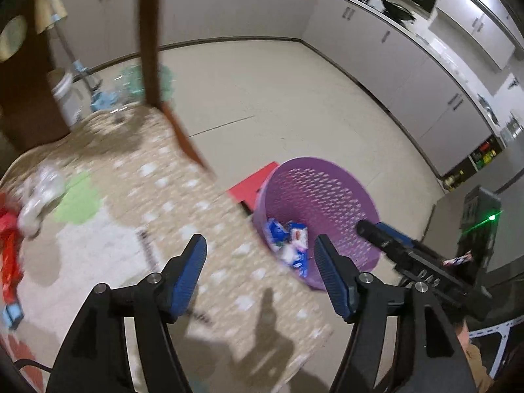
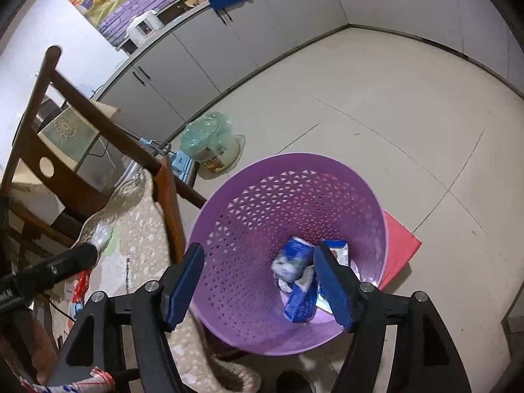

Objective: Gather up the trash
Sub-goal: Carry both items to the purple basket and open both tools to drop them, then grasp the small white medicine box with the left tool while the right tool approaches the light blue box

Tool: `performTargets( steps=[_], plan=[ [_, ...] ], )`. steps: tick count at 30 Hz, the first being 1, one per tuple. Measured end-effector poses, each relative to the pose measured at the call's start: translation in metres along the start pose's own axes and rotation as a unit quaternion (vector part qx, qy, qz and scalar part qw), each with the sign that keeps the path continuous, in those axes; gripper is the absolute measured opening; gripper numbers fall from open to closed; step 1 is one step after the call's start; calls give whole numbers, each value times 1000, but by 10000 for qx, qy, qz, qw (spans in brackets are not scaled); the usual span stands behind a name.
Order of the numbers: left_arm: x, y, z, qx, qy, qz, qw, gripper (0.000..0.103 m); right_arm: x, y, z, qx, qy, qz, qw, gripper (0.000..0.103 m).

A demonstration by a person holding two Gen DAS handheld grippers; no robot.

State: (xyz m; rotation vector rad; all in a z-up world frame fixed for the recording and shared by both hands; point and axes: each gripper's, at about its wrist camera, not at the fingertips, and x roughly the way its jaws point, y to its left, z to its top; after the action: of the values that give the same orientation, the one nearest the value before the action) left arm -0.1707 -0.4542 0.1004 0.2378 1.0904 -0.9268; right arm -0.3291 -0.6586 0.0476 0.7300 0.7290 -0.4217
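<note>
A purple perforated basket [image 1: 327, 190] [image 2: 262, 213] stands on the floor beside the table, with several blue-and-white wrappers [image 1: 288, 242] [image 2: 296, 262] lying in its bottom. My right gripper [image 2: 257, 252] hangs open above the basket's mouth, nothing between its fingers. My left gripper [image 1: 260, 245] is open and empty over the edge of the table's spotted beige cloth [image 1: 170, 196]. On the cloth at the far left lie a crumpled white wrapper [image 1: 39, 193] and a red wrapper [image 1: 9, 245]. The left wrist view is blurred.
A red mat [image 2: 399, 245] lies under the basket. A wooden chair [image 2: 98, 131] stands against the table's far side. A plastic-wrapped pot [image 2: 213, 144] sits on the tiled floor. Grey cabinets [image 2: 229, 49] line the walls.
</note>
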Motion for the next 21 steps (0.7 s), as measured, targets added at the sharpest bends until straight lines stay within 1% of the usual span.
performTargets(
  steps=[5,9,12,14,17,18,20,21],
  plan=[
    [-23,36,-27,-303,-27,307,9991,67,-7,27,-12,-262,-130,72,9995,76],
    [-45,73,-52,-505,-182,628,9966,67,-11,55,-26,-512,-215,120,9984,77],
    [-64,108,-74,-687,-223,879,9935,67,-9,73,-38,-621,-185,167,9978,78],
    [-78,138,-89,-931,-255,1052,9897,67,-7,86,-45,-749,-140,163,9970,78],
    [-100,192,-111,-1359,-329,1391,9804,67,-3,108,-56,-1009,-53,114,9948,78],
    [-110,220,-121,-1568,-357,1622,9736,67,-2,116,-60,-1056,-32,110,9943,78],
    [-124,256,-129,-1865,-423,1891,9632,67,1,130,-68,-1104,40,140,9938,79],
    [-133,276,-134,-2034,-503,2032,9564,67,3,138,-72,-1160,103,155,9931,79]
  ],
)
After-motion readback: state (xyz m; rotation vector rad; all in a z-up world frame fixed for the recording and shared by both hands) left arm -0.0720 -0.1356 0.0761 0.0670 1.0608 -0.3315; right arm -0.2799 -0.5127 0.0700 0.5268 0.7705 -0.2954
